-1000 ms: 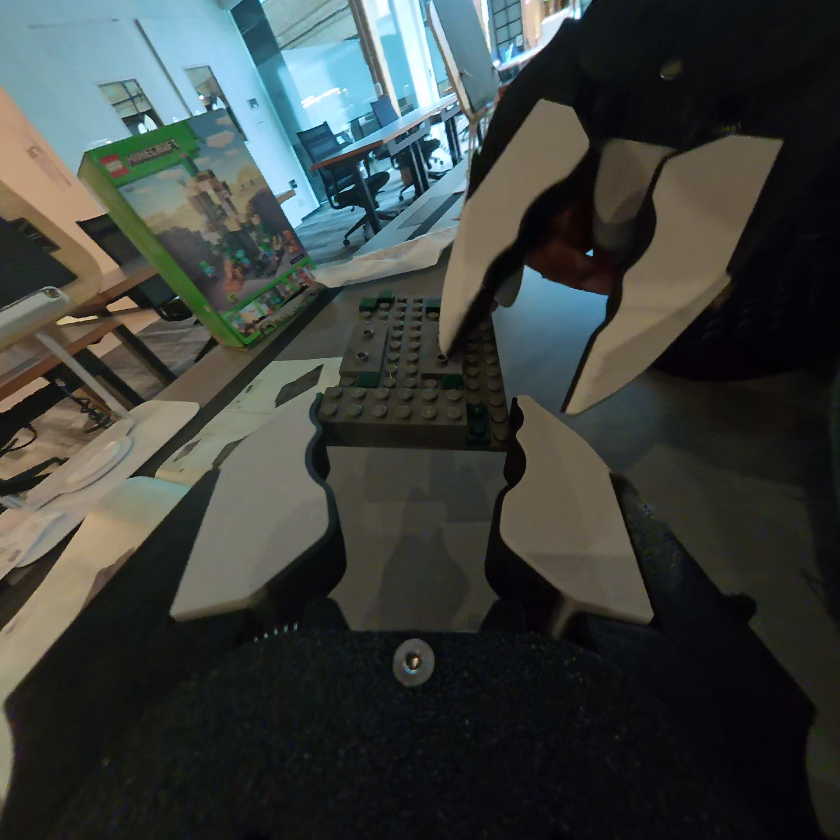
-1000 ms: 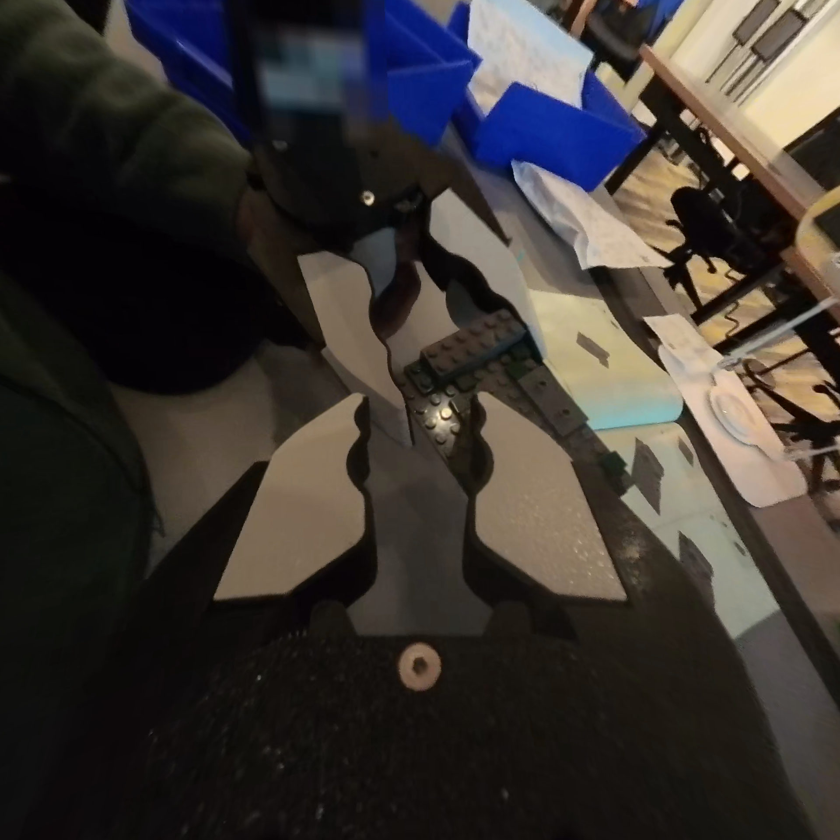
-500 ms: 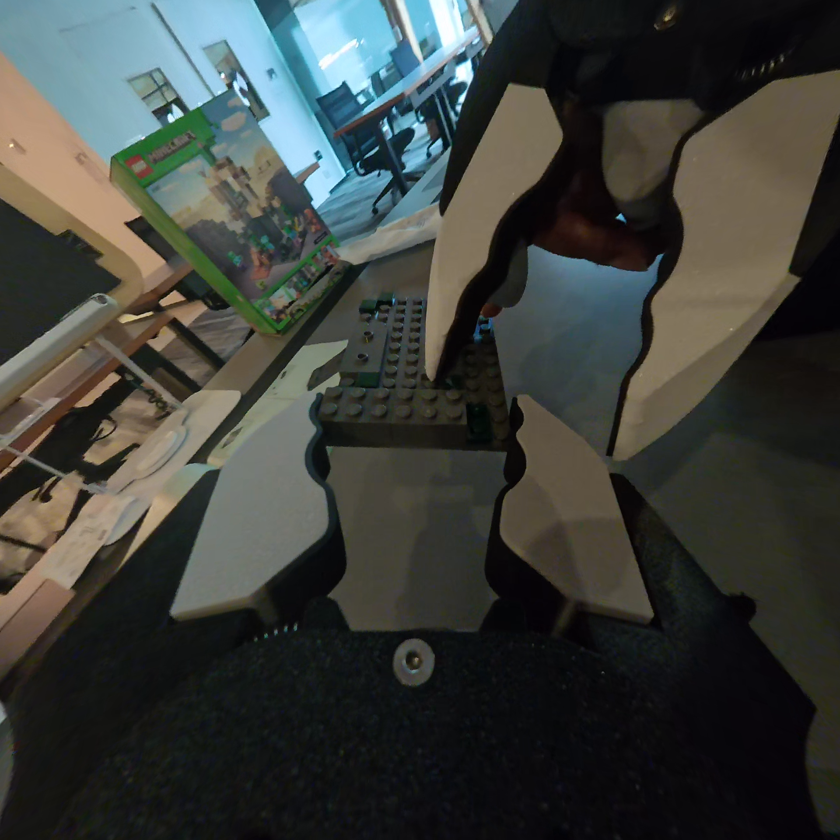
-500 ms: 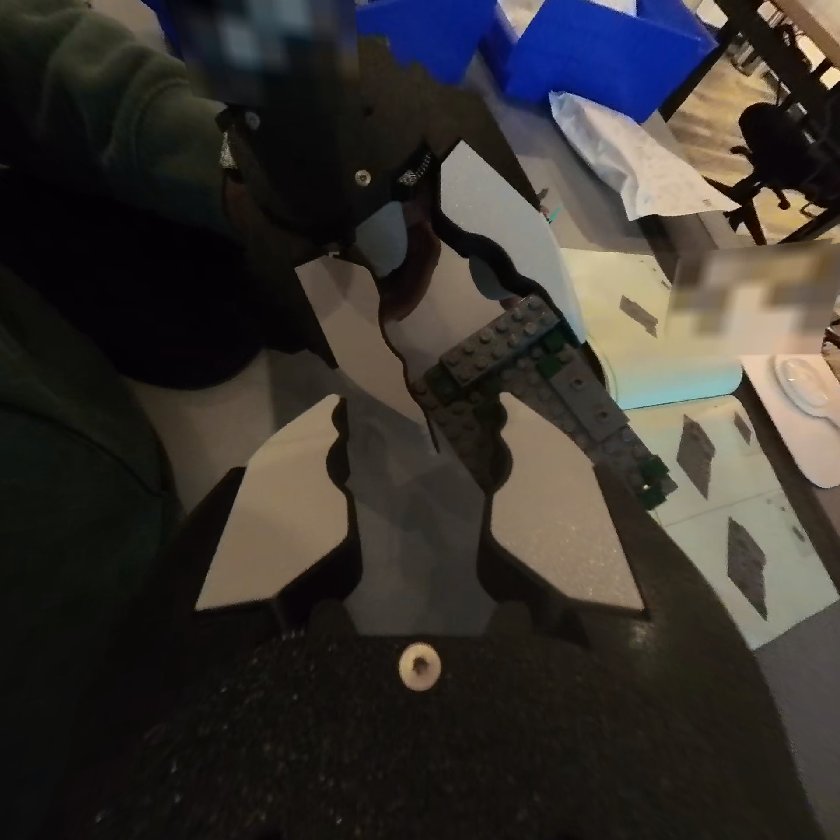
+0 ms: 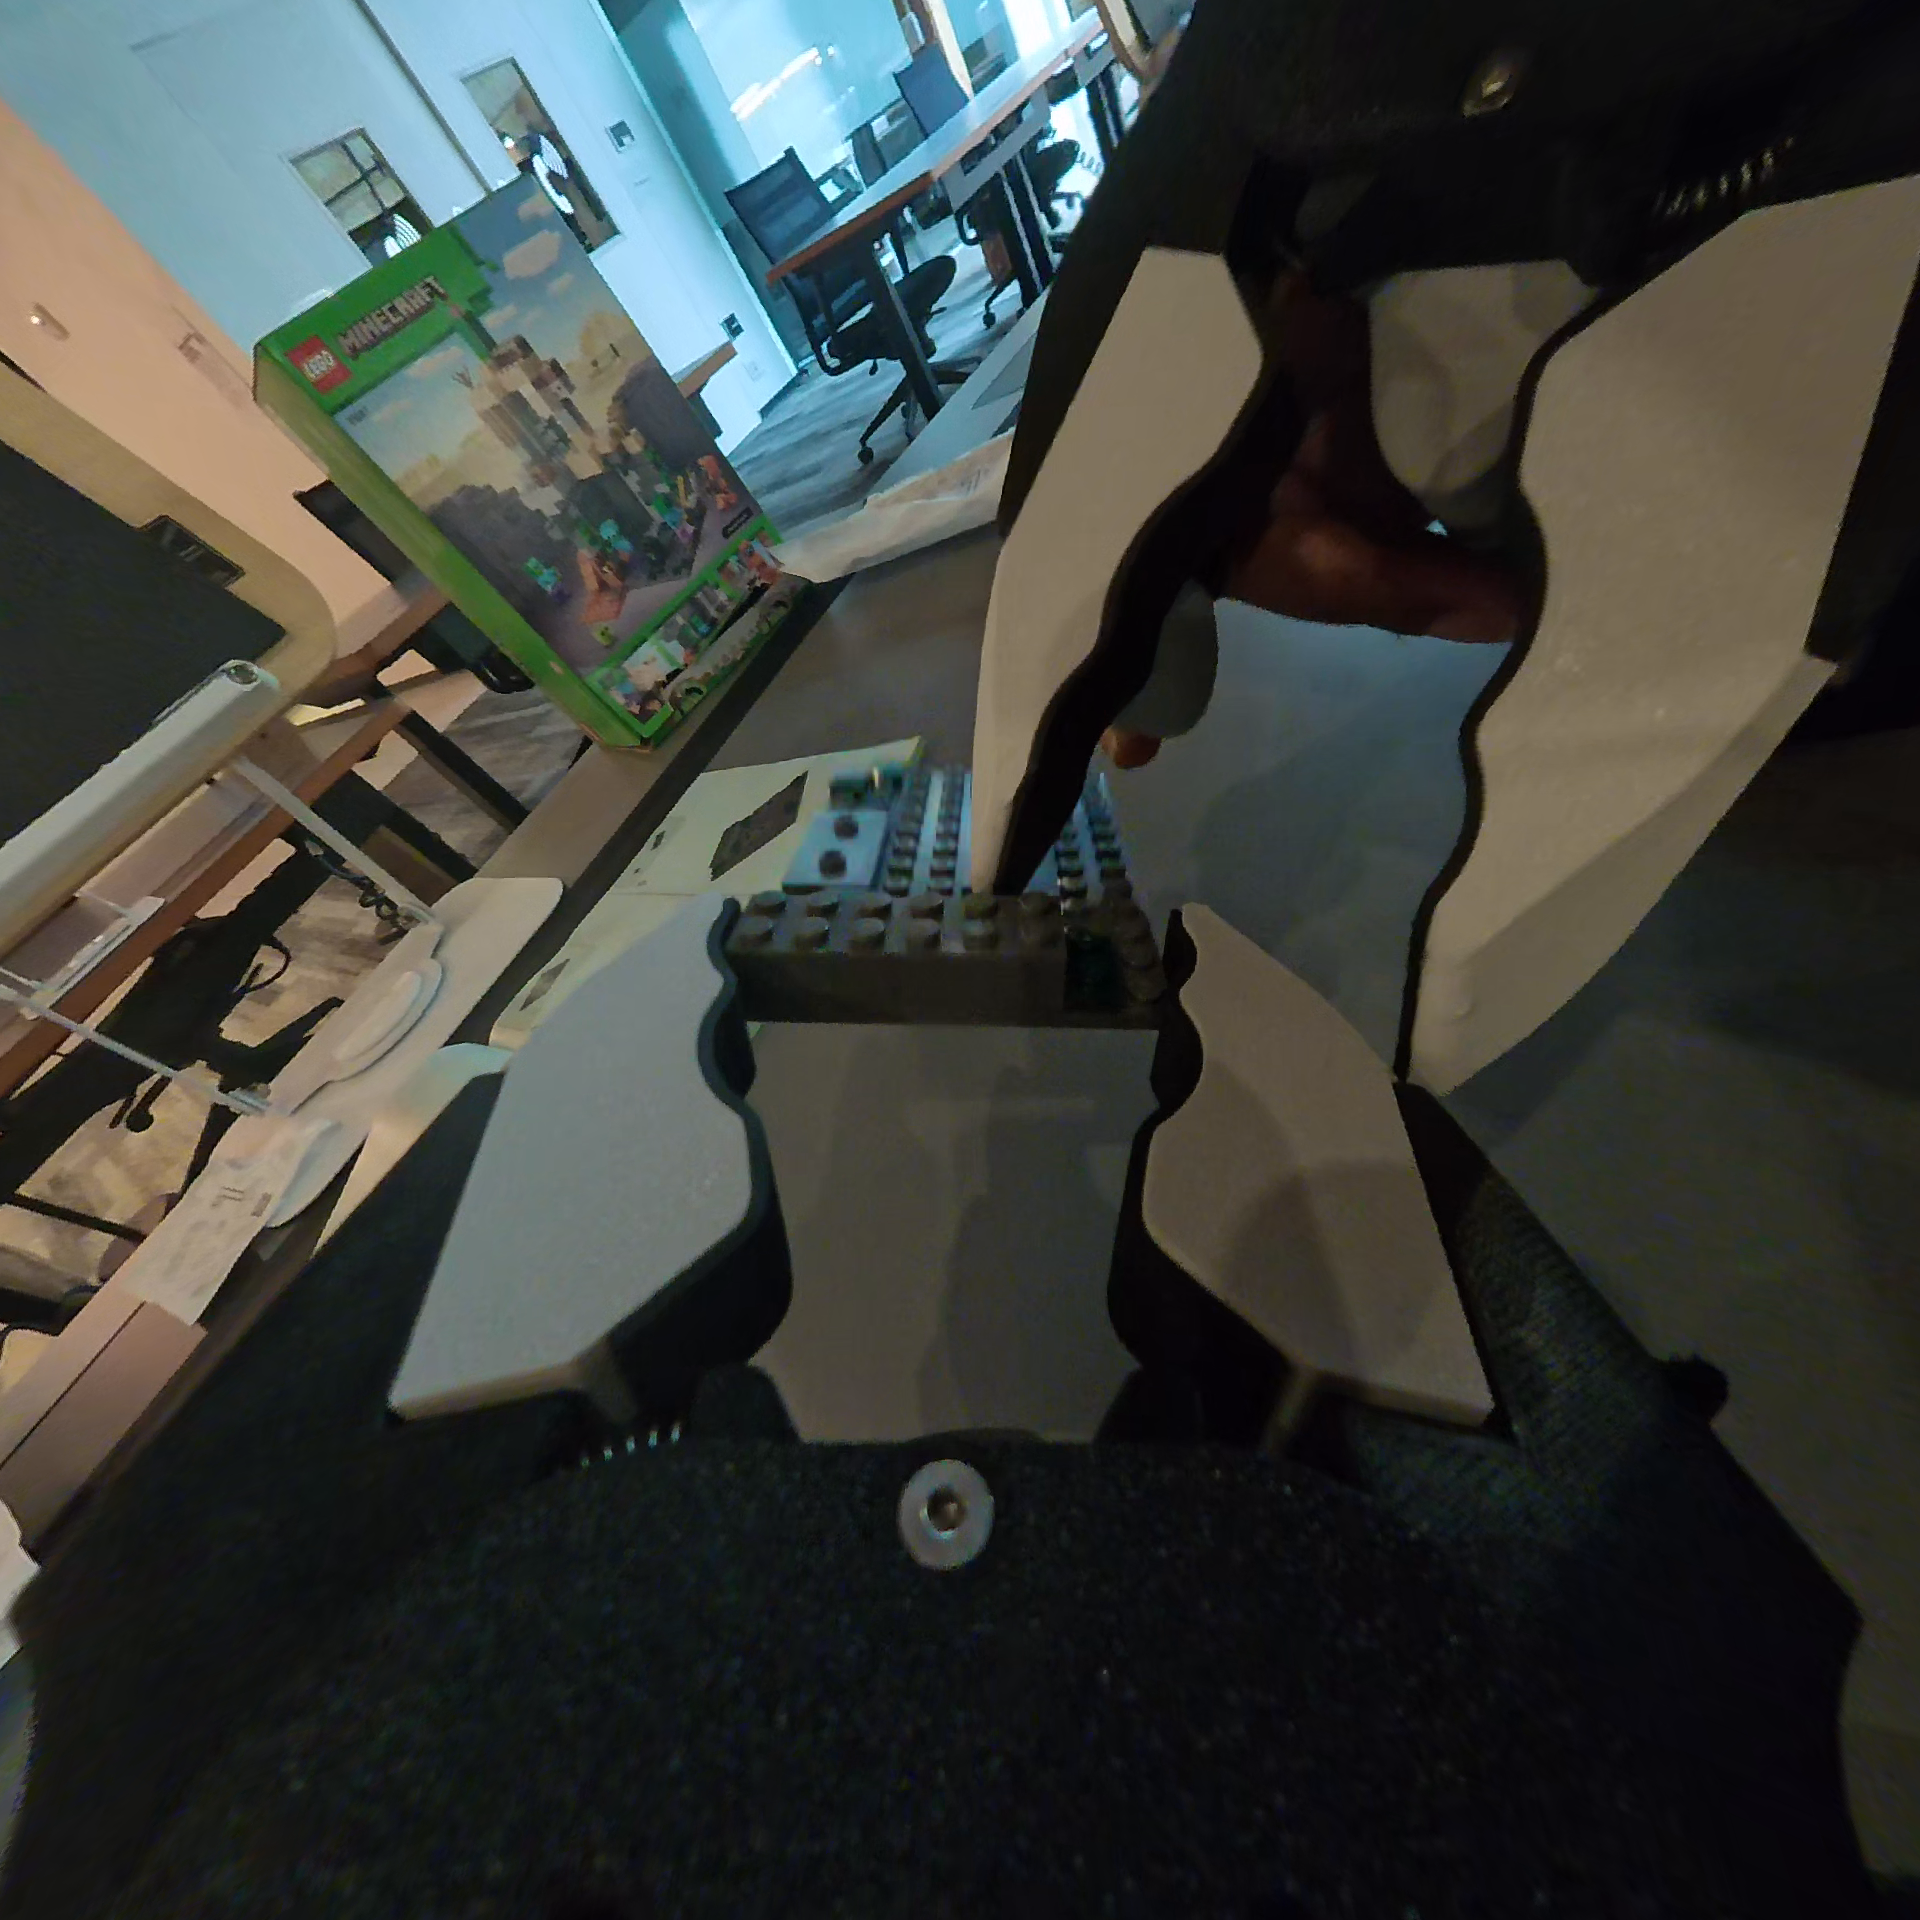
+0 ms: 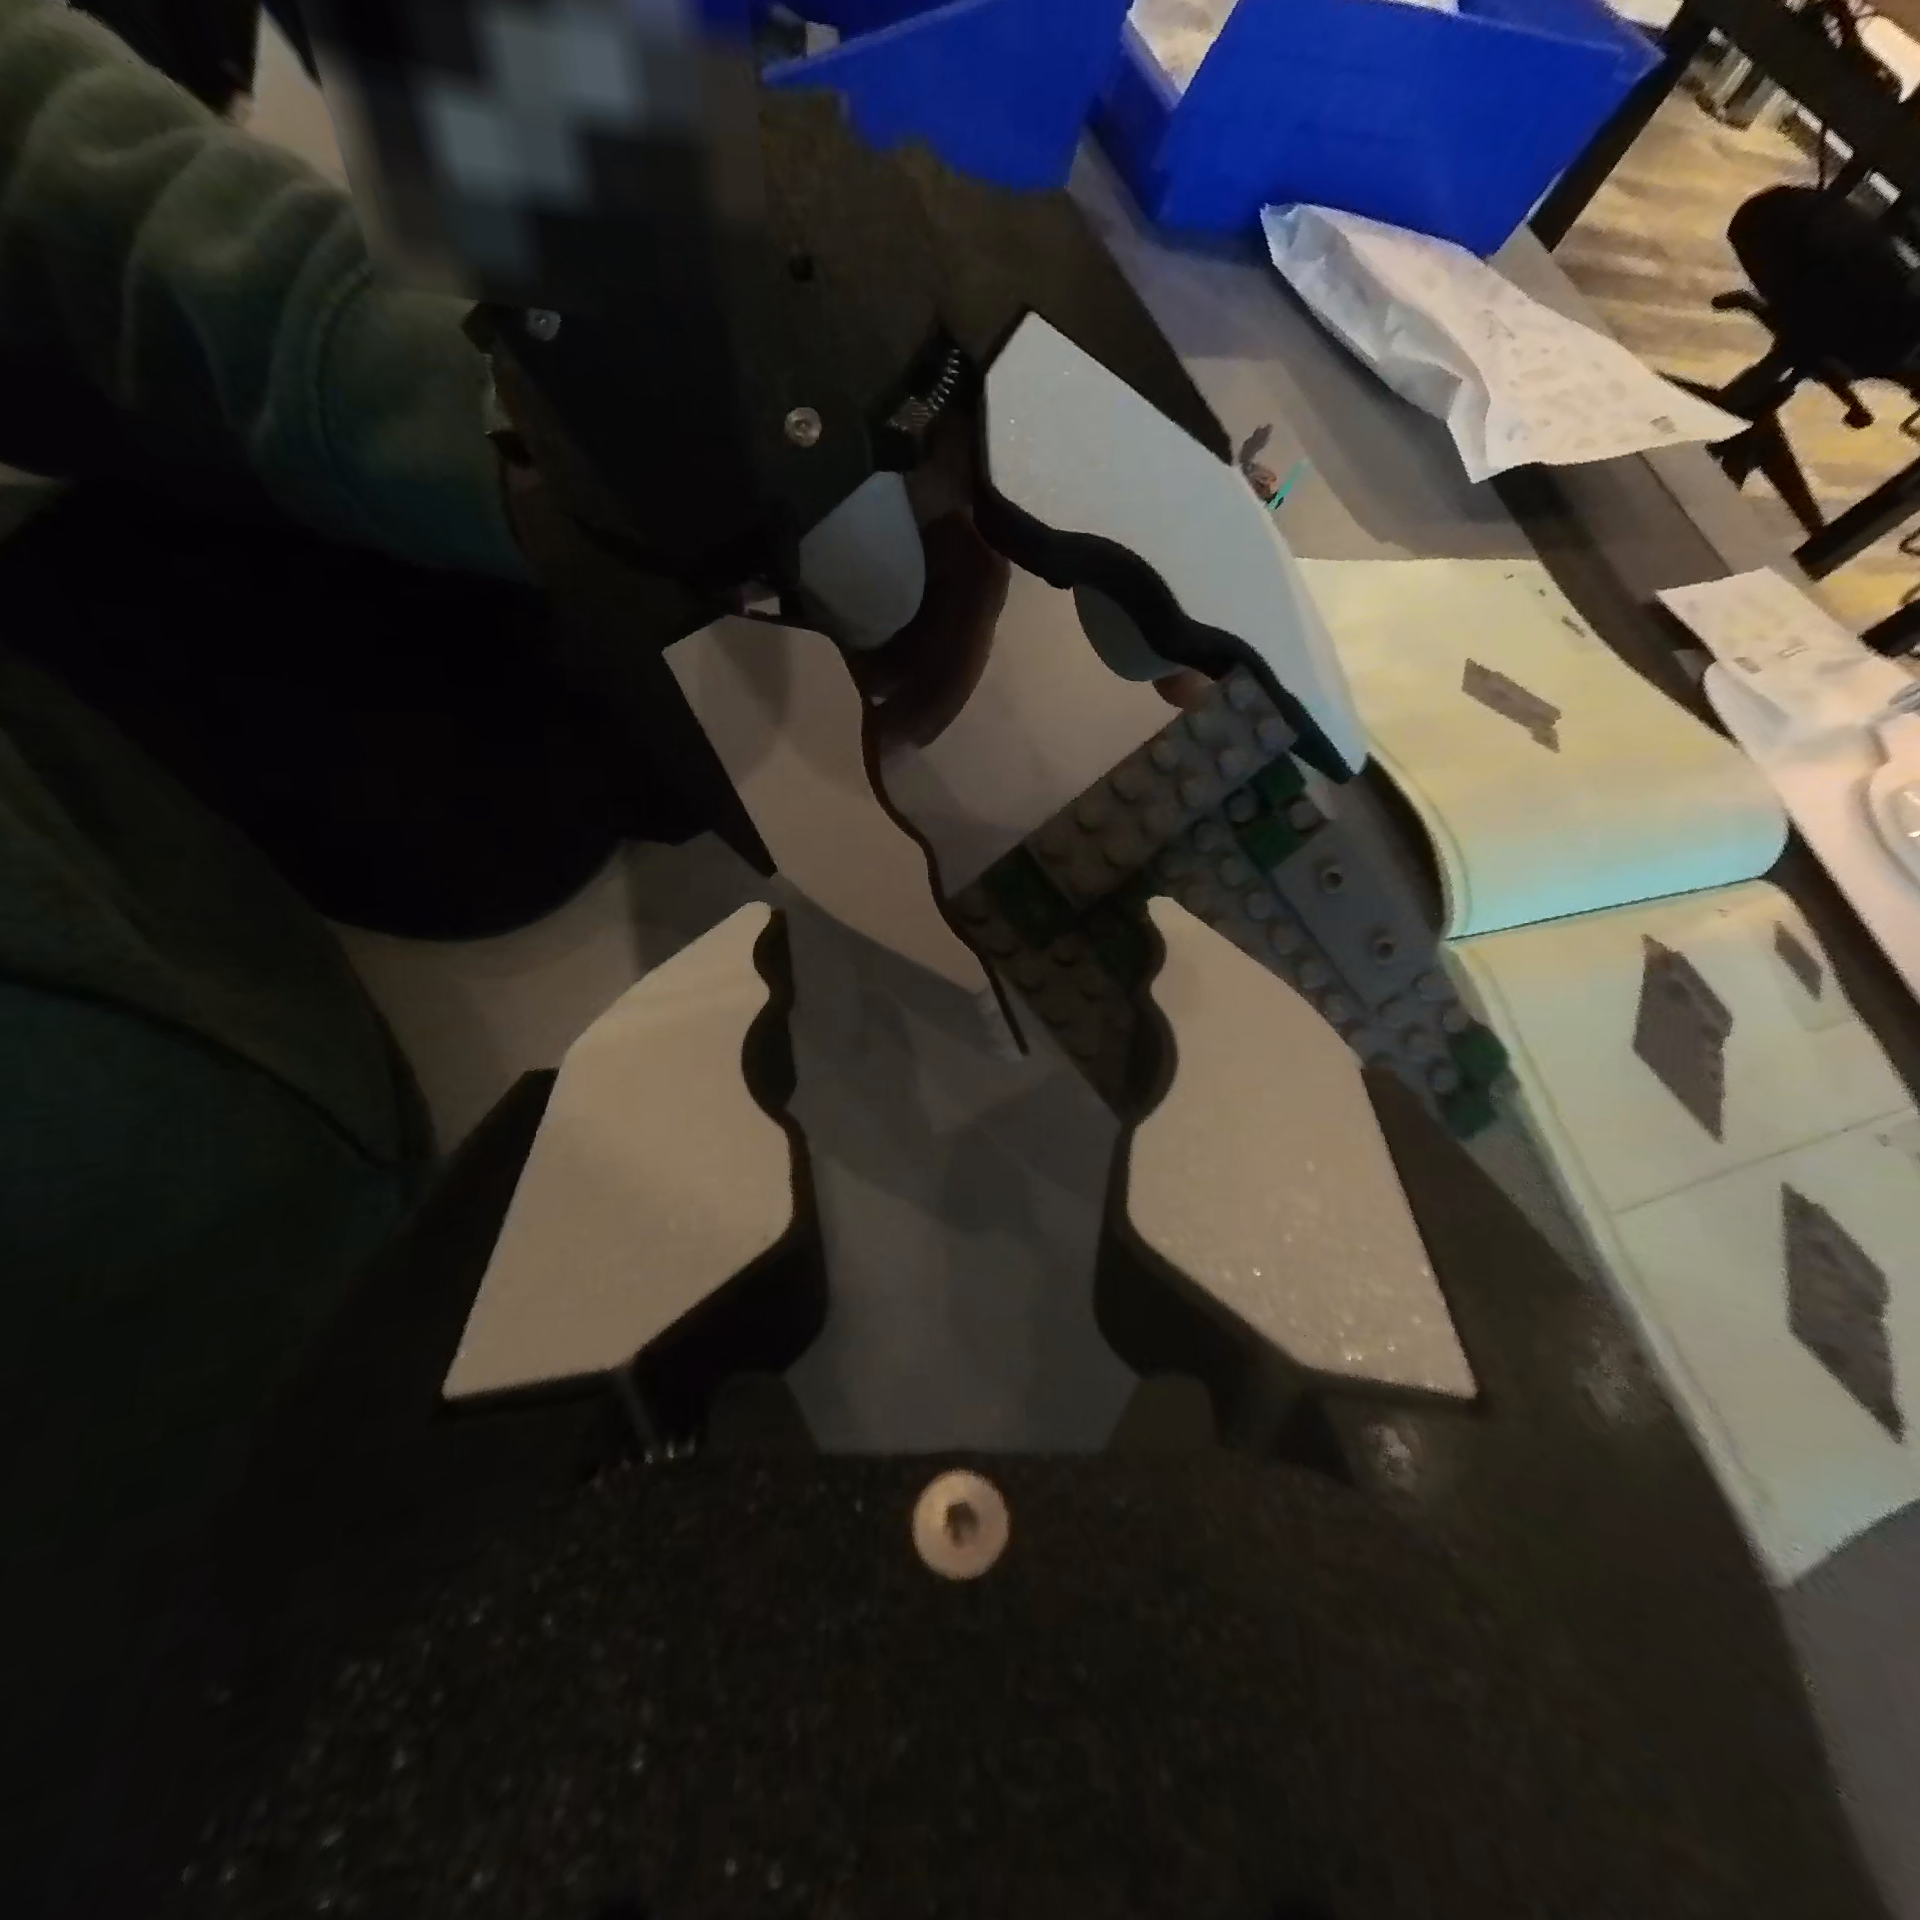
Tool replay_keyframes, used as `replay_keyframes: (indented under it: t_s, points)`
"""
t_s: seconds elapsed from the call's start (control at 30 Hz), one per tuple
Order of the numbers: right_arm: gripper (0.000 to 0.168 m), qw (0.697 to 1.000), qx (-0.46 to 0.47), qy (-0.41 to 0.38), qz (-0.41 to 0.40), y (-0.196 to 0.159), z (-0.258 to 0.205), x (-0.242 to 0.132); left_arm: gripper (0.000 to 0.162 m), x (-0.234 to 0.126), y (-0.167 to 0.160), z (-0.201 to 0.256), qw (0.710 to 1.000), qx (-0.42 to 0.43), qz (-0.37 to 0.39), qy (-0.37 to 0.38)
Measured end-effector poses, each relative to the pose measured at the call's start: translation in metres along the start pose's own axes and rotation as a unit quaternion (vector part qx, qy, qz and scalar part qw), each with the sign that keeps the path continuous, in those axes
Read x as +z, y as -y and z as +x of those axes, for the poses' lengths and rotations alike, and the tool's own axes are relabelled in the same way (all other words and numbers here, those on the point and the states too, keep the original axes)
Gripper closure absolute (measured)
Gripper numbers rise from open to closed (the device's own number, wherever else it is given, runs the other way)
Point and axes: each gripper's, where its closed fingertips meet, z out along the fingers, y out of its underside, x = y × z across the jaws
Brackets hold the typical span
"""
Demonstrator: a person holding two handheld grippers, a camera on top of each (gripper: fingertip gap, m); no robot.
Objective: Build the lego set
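- Grey table (image 5: 1662,1143): smooth matte top, dim light.
- Grey studded lego plate (image 5: 935,940) with small dark green pieces, lying on the table beside the open booklet.
- Open instruction booklet (image 6: 1558,790), pale pages with printed diagrams.
- Green lego box (image 5: 520,499), standing at the table's far edge.
- Blue bins (image 6: 1403,114), at the table's far end.
- Crumpled white paper bag (image 6: 1475,343), near the bins.

Pale blue-white walls (image 5: 260,135) are enclosing an open office, and daylight is glowing through tall glass partitions (image 5: 769,73). Long wooden-topped tables (image 5: 935,182) with black wheeled office chairs (image 5: 883,301) are standing on patterned grey carpet (image 5: 821,436). A smooth grey tabletop (image 5: 1662,1091) is filling the foreground; a dark-legged desk (image 6: 1787,62) is standing beyond.
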Motion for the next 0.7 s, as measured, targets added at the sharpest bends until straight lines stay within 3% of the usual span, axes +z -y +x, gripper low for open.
replay_keyframes:
  t_s: [0.7]
  points:
    - [0.106, 0.994, 0.095, 0.032, 0.054, 0.0096, -0.0019, -0.0047, 0.087, -0.0039, 0.0061, 0.0011, 1.0, -0.008, 0.02, -0.001]
